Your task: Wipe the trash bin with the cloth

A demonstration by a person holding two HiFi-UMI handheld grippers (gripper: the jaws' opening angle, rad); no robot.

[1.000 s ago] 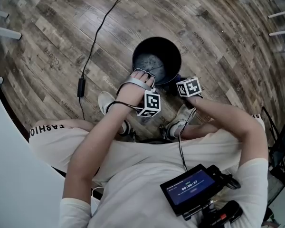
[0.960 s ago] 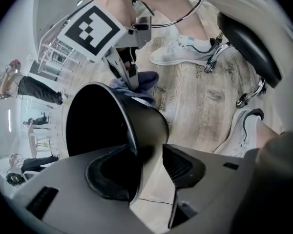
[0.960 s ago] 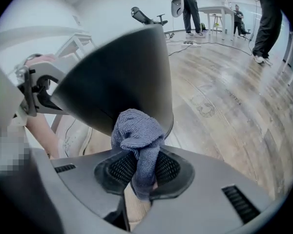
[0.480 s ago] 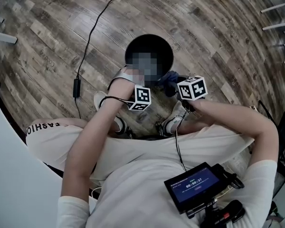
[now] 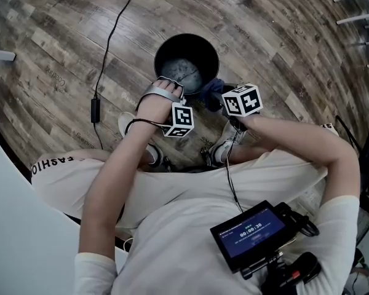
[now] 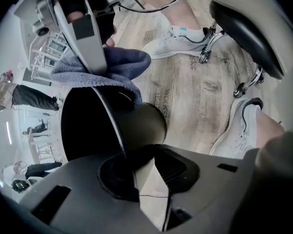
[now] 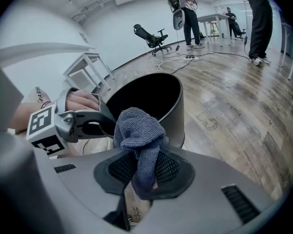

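The black round trash bin (image 5: 172, 48) stands on the wood floor between the person's feet. My left gripper (image 5: 170, 86) is at its near rim. Its jaws have just been closing, and the rim (image 6: 118, 130) runs between the pads, which press on it. My right gripper (image 5: 216, 97) hovers by the bin's near-right rim, shut on a bunched blue-grey cloth (image 7: 139, 135). The cloth (image 6: 112, 69) hangs over the rim's edge in the left gripper view. From the right gripper view, the left gripper (image 7: 100, 121) straddles the bin (image 7: 173, 106) wall.
A black cable (image 5: 111, 48) crosses the floor left of the bin. White shoes (image 5: 132, 131) (image 5: 224, 146) sit close to it, and a wheeled chair base (image 6: 244, 48) stands nearby. A monitor (image 5: 252, 232) hangs at the chest. A white table (image 7: 88, 65), an office chair (image 7: 154, 35) and people stand farther off.
My right gripper has risen with the cloth, which now shows beside the bin's near-right rim. The left hand has stayed at the near rim.
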